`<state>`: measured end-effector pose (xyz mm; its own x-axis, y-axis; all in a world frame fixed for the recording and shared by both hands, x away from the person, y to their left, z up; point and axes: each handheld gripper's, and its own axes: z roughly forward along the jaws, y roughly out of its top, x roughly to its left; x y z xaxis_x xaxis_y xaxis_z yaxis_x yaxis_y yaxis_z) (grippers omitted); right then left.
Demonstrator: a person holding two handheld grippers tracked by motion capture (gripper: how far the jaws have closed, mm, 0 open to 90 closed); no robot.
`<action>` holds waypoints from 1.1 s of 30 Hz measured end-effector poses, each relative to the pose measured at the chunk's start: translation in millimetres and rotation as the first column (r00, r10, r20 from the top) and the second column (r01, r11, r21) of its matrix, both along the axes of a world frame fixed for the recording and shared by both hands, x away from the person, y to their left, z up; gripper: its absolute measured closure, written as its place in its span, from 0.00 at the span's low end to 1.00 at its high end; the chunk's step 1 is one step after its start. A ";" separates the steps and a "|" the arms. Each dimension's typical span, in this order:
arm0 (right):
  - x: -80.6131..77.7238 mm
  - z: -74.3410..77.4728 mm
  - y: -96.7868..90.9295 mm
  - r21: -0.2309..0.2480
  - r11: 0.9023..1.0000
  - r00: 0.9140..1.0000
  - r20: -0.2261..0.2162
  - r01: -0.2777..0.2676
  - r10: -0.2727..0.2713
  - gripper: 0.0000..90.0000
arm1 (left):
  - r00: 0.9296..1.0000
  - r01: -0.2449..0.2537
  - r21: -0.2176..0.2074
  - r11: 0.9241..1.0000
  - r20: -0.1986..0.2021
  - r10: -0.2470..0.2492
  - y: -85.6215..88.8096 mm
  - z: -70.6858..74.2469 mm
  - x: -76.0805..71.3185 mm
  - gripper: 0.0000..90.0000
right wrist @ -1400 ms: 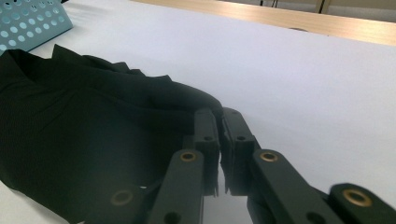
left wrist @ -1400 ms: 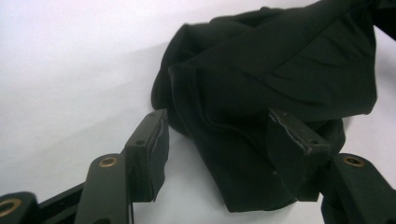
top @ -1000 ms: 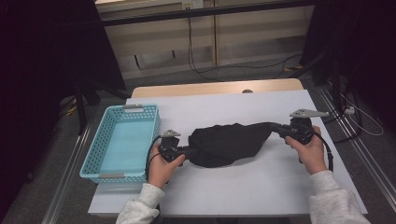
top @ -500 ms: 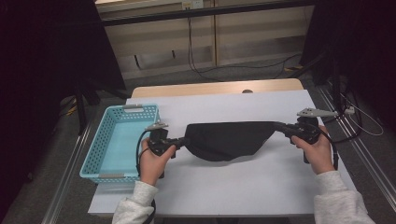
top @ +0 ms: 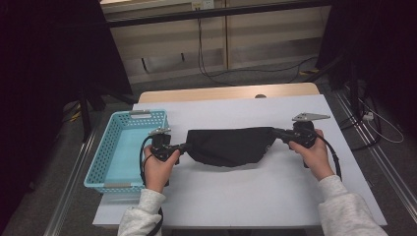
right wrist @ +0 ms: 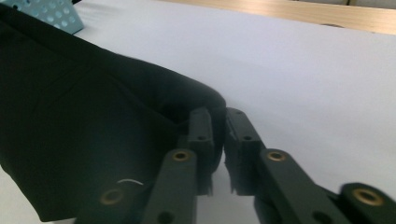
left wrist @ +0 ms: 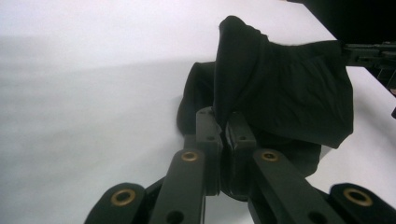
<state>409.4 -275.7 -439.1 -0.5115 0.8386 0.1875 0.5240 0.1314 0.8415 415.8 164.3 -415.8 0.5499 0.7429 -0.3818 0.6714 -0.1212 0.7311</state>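
Stretching between both tools: black cloth (top: 228, 146), mid-bench, held taut along its top edge, its lower part sagging toward the bench (top: 236, 196). Left tool (top: 183, 146): jaws pinched on the cloth's left end, hand (top: 158, 164) gripping from below, forearm entering from the near edge. Right tool (top: 278, 132): jaws just eased slightly, a narrow gap showing, cloth corner between them; hand (top: 312, 152) near the right edge. Blue basket (top: 105, 157): left edge.

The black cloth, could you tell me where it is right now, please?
In the high view the black cloth hangs stretched over the middle of the white table, between the left tongs and right tongs, just right of the blue basket.
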 end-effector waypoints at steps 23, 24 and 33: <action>-17.7 -13.6 13.4 -0.063 0.979 0.981 -0.021 -0.195 0.194 0.55 | 0.999 -0.042 -0.012 0.999 -0.002 0.042 13.3 4.4 -1.9 0.96; -16.4 -15.0 14.3 -0.058 0.978 0.980 -0.021 -0.200 0.199 0.57 | 0.999 -0.042 -0.012 0.999 -0.002 0.042 13.4 4.5 -2.0 0.96; -11.1 -12.1 6.7 0.025 0.985 0.986 -0.003 -0.168 0.168 0.95 | 1.000 -0.018 -0.025 1.000 0.012 0.018 10.1 5.4 -1.9 0.96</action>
